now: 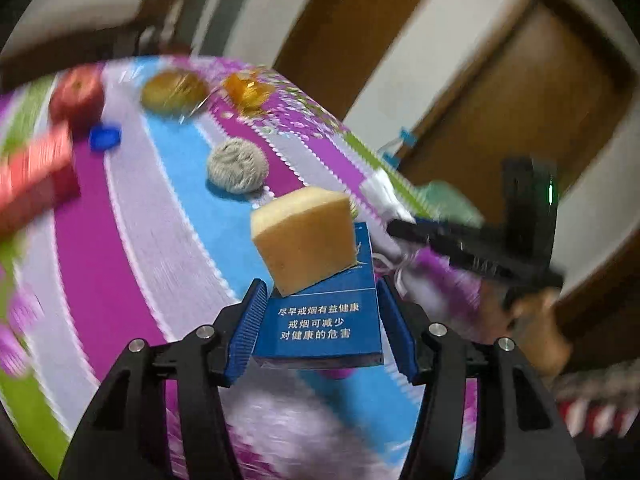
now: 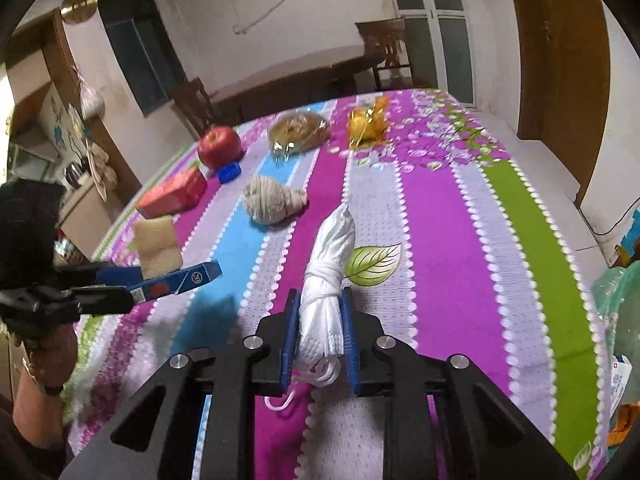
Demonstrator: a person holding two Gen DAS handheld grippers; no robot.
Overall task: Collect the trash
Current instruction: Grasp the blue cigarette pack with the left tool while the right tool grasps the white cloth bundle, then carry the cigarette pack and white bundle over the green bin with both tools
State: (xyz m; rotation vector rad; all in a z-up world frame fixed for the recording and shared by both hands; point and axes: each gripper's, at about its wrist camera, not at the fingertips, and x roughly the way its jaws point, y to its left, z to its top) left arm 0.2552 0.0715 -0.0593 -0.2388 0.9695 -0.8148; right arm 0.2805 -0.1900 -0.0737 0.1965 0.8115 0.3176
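Note:
My left gripper [image 1: 320, 316] is shut on a blue cigarette box [image 1: 320, 320], held above the striped tablecloth [image 1: 132, 240]; the box also shows in the right wrist view [image 2: 188, 278]. A yellow sponge block [image 1: 306, 236] sits just past the box. My right gripper [image 2: 322, 338] is shut on a rolled white face mask [image 2: 326, 280] low over the cloth. The right gripper also shows in the left wrist view [image 1: 472, 256], blurred, at the table's right edge.
On the table: a red apple [image 2: 219, 146], a blue bottle cap [image 2: 229, 172], a red box [image 2: 174, 194], a grey rag ball [image 2: 272, 200], wrapped bread [image 2: 298, 130], an orange wrapper [image 2: 366, 122]. A green plastic bag [image 2: 618, 320] hangs at the right edge.

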